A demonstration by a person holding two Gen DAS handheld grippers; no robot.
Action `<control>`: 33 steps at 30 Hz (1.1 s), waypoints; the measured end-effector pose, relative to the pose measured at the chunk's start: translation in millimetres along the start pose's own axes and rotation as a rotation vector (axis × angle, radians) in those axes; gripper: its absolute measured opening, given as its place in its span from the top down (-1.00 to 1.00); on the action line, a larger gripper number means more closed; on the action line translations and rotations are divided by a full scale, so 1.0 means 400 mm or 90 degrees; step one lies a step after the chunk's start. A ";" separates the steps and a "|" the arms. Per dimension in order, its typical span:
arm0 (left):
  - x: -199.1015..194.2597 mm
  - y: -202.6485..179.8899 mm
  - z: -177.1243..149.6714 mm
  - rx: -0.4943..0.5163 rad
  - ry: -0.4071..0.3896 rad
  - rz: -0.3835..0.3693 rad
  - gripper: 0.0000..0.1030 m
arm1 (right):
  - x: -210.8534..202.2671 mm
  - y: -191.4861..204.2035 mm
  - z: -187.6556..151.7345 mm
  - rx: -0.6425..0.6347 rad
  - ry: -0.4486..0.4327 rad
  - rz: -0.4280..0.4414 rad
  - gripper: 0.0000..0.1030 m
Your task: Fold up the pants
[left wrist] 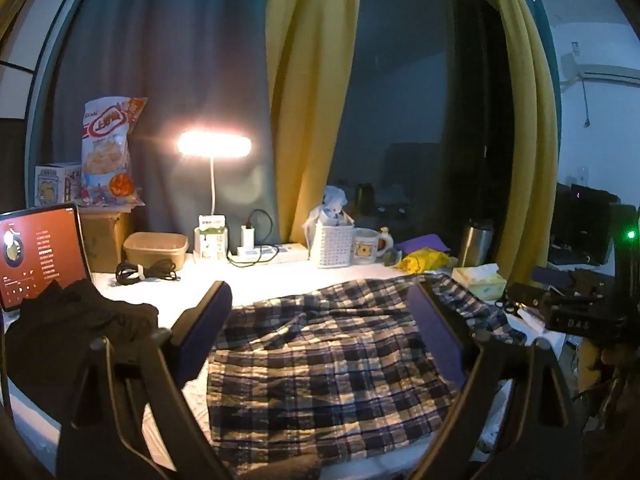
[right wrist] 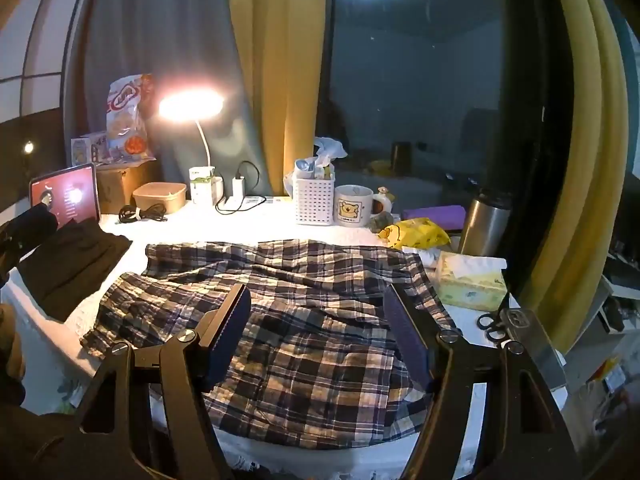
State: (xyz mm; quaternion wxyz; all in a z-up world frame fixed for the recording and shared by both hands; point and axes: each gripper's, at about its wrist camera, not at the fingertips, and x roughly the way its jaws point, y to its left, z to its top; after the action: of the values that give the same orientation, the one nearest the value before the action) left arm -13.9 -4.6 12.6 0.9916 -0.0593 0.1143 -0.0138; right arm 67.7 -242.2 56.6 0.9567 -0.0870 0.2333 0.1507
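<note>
Plaid pants (right wrist: 288,320), one pair, lie spread on the white table (right wrist: 224,232), beside one folded black garment (right wrist: 76,264). Left gripper (left wrist: 320,320) and right gripper (right wrist: 316,320) both hover above the plaid cloth, jaws wide apart, holding nothing. One lamp (right wrist: 191,106), one mug (right wrist: 354,205), one tissue box (right wrist: 468,280) stand behind.

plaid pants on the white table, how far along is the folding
Done: the blue-and-cream plaid cotton pants lie spread on the white table, rumpled, with no tidy fold visible. In hand: nothing; the left hand-held gripper and right hand-held gripper hover open above the cloth. Left: grasping an edge and making every fold.
</note>
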 end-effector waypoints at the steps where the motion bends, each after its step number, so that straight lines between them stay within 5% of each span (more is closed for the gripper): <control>1: -0.002 -0.001 0.000 0.001 0.000 -0.001 -0.76 | 0.001 0.000 0.000 0.001 0.002 0.001 -0.41; 33: -0.001 0.021 -0.012 -0.010 0.028 0.041 -0.76 | -0.009 0.010 0.011 -0.006 0.005 0.002 -0.41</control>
State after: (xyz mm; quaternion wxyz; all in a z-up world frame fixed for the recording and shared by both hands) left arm -15.3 3.1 7.0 0.9883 -0.0627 0.1379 0.0176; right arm 65.3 -238.4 61.6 0.9552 -0.0920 0.2361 0.1530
